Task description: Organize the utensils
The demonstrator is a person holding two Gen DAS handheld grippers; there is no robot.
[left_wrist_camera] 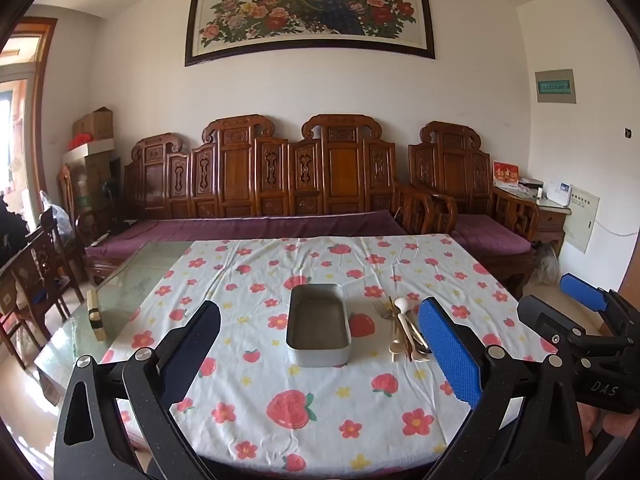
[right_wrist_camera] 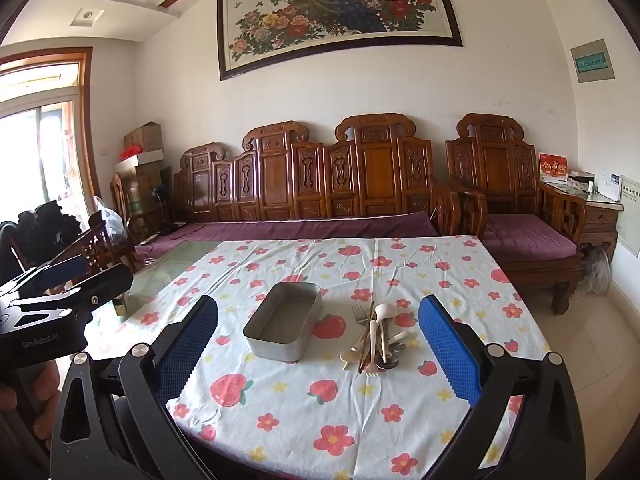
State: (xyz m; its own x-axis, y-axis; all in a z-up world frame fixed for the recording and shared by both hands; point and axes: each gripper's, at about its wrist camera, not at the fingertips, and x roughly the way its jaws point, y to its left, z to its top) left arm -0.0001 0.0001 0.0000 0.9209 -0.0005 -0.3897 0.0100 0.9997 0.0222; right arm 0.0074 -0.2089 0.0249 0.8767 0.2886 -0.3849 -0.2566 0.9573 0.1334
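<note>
Two wrist views, same room: table [left_wrist_camera: 120,292] with a glass top, most of it under a white tablecloth [left_wrist_camera: 320,400] printed with strawberries and flowers. Carved wooden bench [left_wrist_camera: 260,176] with purple cushions along the far wall, matching armchair [right_wrist_camera: 504,184] at its right, peacock painting [left_wrist_camera: 312,8] across the top of the frame. Cardboard boxes [left_wrist_camera: 94,124] stacked in the left corner beside a bright doorway.

Left gripper [left_wrist_camera: 320,344]: jaws fully spread, nothing between them, above the near edge of the cloth. Right gripper [right_wrist_camera: 316,344]: likewise spread wide and empty; its blue pads [right_wrist_camera: 448,352] frame the centre of the table.

Utensils [right_wrist_camera: 376,336] lie in a loose overlapping pile at centre right of the cloth: pale spoons, a fork, brown sticks, some dark pieces; exact count unclear. Empty metal tray [right_wrist_camera: 284,328] sits just left of the pile, apart from it. Small pale block [left_wrist_camera: 96,314] with a dark band stands on bare glass at far left. Nothing lies between either gripper and the pile.
</note>
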